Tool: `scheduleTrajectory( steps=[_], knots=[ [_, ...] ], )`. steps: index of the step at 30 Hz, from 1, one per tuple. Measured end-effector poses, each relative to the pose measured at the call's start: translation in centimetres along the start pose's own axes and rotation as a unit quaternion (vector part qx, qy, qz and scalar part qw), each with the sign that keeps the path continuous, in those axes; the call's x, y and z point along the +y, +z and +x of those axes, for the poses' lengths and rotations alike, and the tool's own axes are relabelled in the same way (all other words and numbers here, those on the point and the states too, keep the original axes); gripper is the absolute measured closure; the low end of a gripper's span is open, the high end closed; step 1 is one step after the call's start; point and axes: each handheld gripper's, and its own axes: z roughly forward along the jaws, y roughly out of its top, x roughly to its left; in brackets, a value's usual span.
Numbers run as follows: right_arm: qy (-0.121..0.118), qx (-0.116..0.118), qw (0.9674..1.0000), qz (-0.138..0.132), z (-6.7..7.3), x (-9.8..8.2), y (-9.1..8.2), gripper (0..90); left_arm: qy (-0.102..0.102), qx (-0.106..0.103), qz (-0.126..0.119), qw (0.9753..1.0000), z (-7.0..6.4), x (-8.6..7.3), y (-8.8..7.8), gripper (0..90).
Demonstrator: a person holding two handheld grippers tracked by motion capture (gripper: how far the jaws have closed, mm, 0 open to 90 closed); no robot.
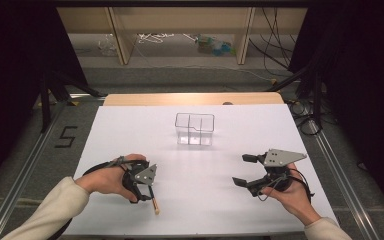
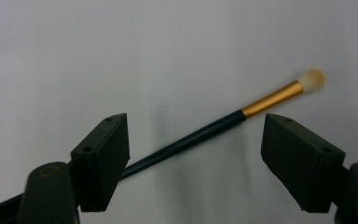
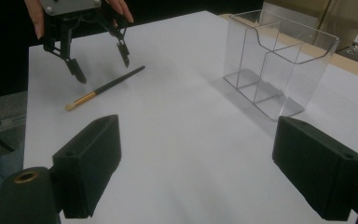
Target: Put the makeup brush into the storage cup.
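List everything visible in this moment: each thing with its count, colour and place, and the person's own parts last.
slim makeup brush with black handle, gold ferrule and pale bristles: one, lying flat on the table near its front left, under the left tongs.
clear plastic organiser box with compartments: one, transparent, standing upright at the table's middle, toward the far side, nothing inside.
white table: one, white top with a wooden far edge.
left tongs: one, black, open, straddling the brush's handle without gripping it.
right tongs: one, black with a grey plate, open, holding nothing, at front right.
hands: two, pale sleeves, one on each tongs.
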Motion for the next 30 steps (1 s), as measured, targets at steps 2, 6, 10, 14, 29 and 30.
scheduleTrajectory(
  steps=[2,6,10,14,29,30],
  knots=[
    [0.001,-0.001,1.0,0.0,0.0,0.0,0.0,16.1,-0.003,-0.013,0.004,0.9999,0.1,-0.1,0.4,24.2],
    [0.001,0.001,1.0,0.002,0.0,0.0,0.1,16.1,0.001,-0.023,0.021,0.9995,0.4,-0.2,0.7,25.0],
    [0.002,0.001,1.0,0.0,0.0,0.0,0.1,16.1,0.005,-0.032,0.039,0.9987,0.7,-0.2,1.2,25.5],
    [0.001,-0.002,0.9999,0.011,0.0,0.0,0.0,16.1,0.006,-0.042,0.04,0.9983,0.7,-0.1,1.6,26.5],
    [0.003,0.009,0.9999,0.013,0.0,-0.1,0.3,16.2,0.001,-0.079,0.081,0.9936,1.5,0.5,1.7,33.3],
    [0.004,0.009,0.9999,0.013,0.0,-0.1,0.3,16.2,0.002,-0.079,0.086,0.9932,1.5,0.6,1.7,34.0]
  ],
)
